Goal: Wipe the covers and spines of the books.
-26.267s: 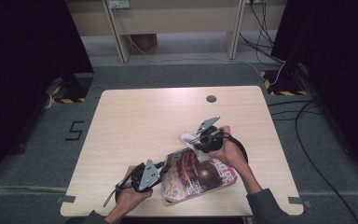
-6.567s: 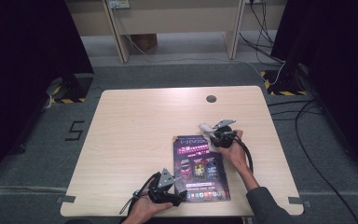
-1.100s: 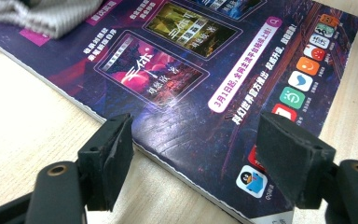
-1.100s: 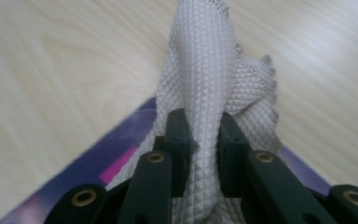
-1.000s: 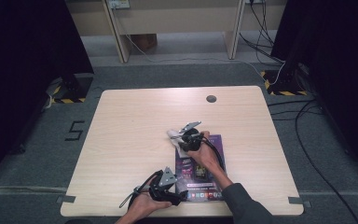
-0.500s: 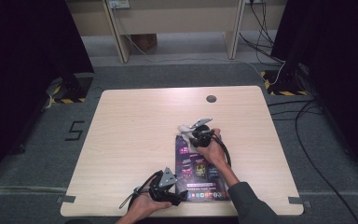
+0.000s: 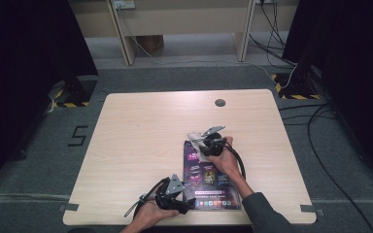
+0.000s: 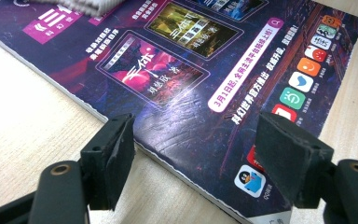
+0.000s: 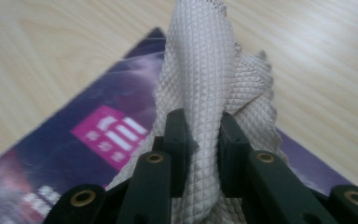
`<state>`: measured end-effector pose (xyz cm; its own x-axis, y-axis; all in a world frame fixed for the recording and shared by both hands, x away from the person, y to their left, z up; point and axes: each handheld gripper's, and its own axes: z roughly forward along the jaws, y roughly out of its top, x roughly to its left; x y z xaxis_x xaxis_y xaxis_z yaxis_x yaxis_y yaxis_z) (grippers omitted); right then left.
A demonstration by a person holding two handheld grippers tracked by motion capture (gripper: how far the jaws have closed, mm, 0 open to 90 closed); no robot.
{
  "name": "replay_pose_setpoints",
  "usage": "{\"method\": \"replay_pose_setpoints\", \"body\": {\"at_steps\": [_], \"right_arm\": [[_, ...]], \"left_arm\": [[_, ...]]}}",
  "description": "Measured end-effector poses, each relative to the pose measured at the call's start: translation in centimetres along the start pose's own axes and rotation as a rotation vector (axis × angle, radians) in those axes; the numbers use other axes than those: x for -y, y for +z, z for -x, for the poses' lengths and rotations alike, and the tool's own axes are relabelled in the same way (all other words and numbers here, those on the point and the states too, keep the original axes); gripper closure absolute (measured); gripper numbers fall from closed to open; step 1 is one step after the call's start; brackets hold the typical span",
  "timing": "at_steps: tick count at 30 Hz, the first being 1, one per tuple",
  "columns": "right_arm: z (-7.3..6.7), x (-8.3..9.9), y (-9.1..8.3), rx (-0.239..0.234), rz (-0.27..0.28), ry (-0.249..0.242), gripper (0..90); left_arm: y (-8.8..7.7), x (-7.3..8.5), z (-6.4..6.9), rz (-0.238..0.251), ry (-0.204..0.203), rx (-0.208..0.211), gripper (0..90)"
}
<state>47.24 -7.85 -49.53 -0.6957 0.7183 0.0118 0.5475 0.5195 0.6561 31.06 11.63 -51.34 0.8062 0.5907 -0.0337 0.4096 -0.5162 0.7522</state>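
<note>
A dark purple magazine (image 7: 212, 180) lies flat on the wooden table (image 7: 141, 126), near its front edge. My right gripper (image 7: 199, 141) is at the magazine's far left corner, shut on a pale grey waffle-weave cloth (image 7: 193, 137). In the right gripper view the cloth (image 9: 205, 60) bunches up between the closed jaws of that gripper (image 9: 203, 135), just over the cover (image 9: 88, 135). My left gripper (image 7: 187, 204) is at the magazine's near left corner. Its jaws stand wide apart (image 8: 196, 158) over the cover's edge (image 8: 191, 70), and nothing is pinched between them. The cloth (image 8: 84, 5) lies at the far end.
A round dark cable hole (image 7: 220, 103) sits near the table's far edge. Bare wood stretches to the left of the magazine and beyond it. Cables (image 7: 320, 116) run over the floor to the right of the table.
My right gripper has slid a little to the right along the magazine's far end, with the cloth in it. The left gripper has stayed in place.
</note>
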Motion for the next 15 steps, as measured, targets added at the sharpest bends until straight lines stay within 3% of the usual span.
{"method": "replay_pose_setpoints", "body": {"at_steps": [7,15], "right_arm": [[-2.8,-0.5,0.6,-0.084,0.005,-0.053,77.3],[-3.5,-0.3,0.6,-0.129,0.005,-0.061,76.8]], "left_arm": [[0.0,0.0,0.0,0.000,-0.004,-0.002,28.0],[0.0,0.0,0.1,0.001,-0.001,-0.007,28.0]]}}
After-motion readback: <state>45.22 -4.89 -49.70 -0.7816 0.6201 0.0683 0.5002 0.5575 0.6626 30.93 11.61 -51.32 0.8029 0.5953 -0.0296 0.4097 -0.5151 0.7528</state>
